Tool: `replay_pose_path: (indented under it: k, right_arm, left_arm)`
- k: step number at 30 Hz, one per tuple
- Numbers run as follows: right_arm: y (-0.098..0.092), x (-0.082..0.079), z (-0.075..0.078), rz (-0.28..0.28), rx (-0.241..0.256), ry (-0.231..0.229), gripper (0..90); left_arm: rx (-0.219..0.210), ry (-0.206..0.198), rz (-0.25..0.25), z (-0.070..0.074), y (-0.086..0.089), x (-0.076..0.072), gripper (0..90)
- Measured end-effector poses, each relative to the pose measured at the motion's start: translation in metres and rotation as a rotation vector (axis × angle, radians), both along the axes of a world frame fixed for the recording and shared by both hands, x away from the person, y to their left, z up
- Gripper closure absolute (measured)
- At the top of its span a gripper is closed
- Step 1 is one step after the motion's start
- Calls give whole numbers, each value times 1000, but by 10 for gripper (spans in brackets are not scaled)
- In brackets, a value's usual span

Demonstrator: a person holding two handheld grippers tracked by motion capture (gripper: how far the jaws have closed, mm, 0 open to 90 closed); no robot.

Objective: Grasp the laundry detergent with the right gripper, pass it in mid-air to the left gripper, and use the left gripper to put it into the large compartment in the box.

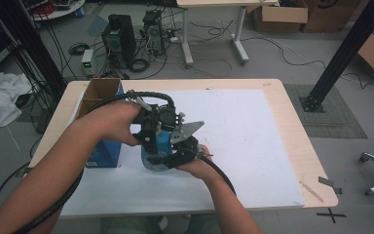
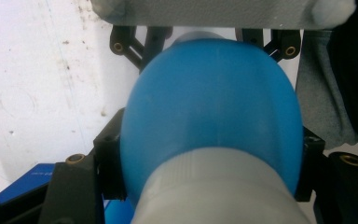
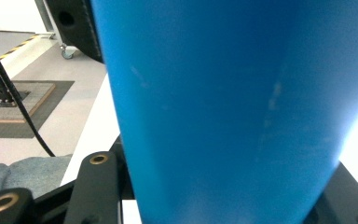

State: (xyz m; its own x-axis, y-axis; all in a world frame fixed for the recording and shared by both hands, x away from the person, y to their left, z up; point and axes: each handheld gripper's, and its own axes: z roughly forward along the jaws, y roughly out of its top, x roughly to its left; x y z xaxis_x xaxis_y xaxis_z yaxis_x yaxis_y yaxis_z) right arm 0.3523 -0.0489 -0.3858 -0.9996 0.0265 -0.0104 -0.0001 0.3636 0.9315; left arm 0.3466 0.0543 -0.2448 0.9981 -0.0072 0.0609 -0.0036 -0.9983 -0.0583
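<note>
Bottle point(image 2: 212, 112): blue rounded body with a grey-white collar, held above the white mat point(image 1: 253, 131) at the table's point(image 1: 292, 117) middle. No readable label shows. Left gripper point(image 1: 152, 127) jaws clamp the body's two sides. Right gripper point(image 1: 181, 153) jaws flank its blue lower part, pressed close. A blue box point(image 1: 104, 153) stands beside it.

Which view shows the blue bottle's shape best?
The left gripper view: the blue bottle appears with its rounded body and pale grey end, held between that claw's jaws. The right gripper view has just a flat blue wall up close. The high view catches a small blue patch between both claws.
</note>
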Motion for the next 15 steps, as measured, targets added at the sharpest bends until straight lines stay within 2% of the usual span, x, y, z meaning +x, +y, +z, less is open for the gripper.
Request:
replay_pose_path:
  k: [3,4,6,7,10,15]
  right_arm:
    - [0,0,0,1,2,-2,457]
    - [0,-1,0,-3,-7,18,457]
    - [0,0,0,3,3,1,457]
    - [0,-1,0,-1,-5,16,457]
    - [0,-1,-1,12,-4,13,457]
    - [0,-2,-1,16,0,3,456]
  left_arm:
    - [0,-6,-2,0,0,0,369]
    - [2,-4,-2,0,0,0,371]
    - [1,-5,-10,0,0,-1,373]
    - [4,-4,-13,0,0,-1,376]
    - [17,2,-14,-1,0,-2,381]
    - [22,-16,-12,-1,-1,-5,383]
